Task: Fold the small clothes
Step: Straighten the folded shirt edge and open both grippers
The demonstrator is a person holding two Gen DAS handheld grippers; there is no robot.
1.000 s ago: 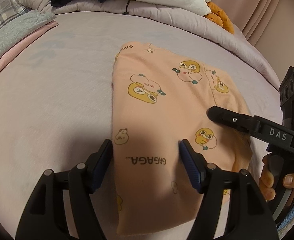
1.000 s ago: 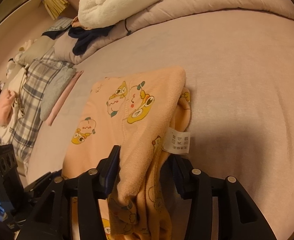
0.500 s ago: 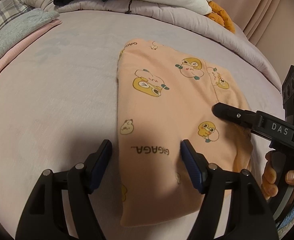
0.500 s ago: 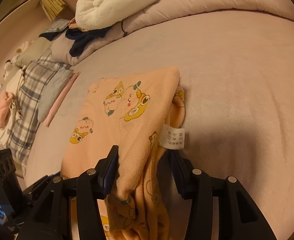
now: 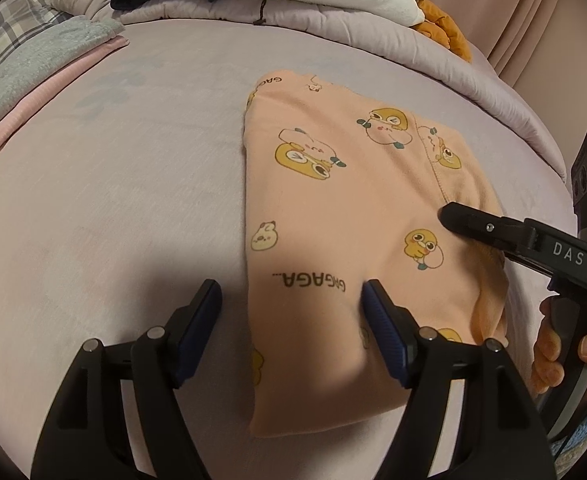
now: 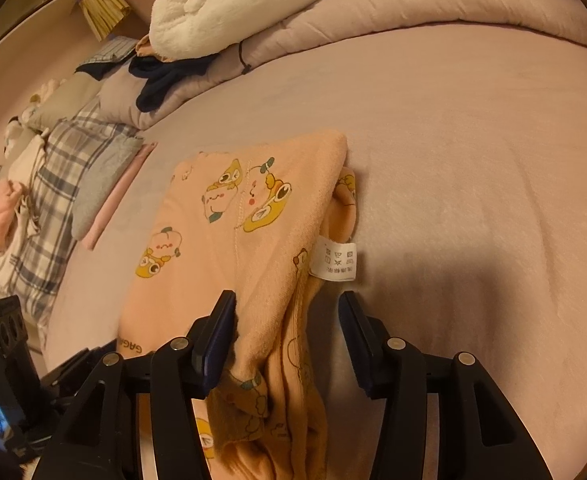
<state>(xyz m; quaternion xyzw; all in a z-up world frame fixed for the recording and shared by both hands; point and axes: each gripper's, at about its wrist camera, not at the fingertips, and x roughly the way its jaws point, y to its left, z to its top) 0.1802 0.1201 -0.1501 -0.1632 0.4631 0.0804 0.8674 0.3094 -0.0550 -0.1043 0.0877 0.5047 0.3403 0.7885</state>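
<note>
Both claws, left claw [image 5: 291,304] and right claw [image 6: 287,314], are held released over the folded peach garment [image 5: 345,208] at frame centre; it has barely shifted, so the fold seems settled.

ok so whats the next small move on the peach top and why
Probably close the right gripper on the bunched right edge of the peach top: both grippers are open, and that edge with its care tag lies loose and uneven between its fingers.

Folded garment [image 5: 353,216] at center on bed [image 5: 113,208]; stacked clothes [image 5: 41,80] at ten o'clock; duvet [image 5: 333,20] at twelve.
</note>
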